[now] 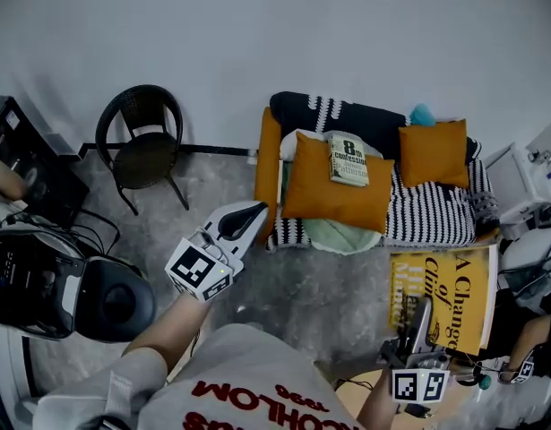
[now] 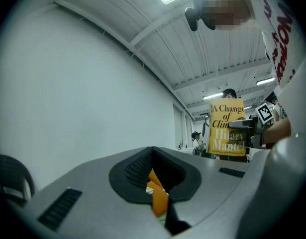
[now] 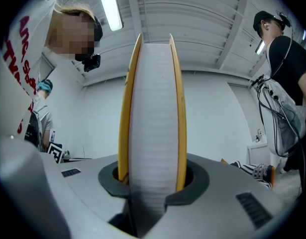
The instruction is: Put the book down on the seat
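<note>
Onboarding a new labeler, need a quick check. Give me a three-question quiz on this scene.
1. True or false: the right gripper is shut on the yellow book.
2. What lies on the big orange cushion? A) a small book B) a mug C) a remote
3. Fill in: in the head view, the black chair stands to the ___ of the seat.
Key: 1 true; 2 A; 3 left.

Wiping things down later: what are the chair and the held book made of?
Chair: black, seemingly woven wicker or plastic rattan, on thin dark legs, likely metal. Book: paper pages in a smooth yellow jacket; the white page block shows between the covers.
</note>
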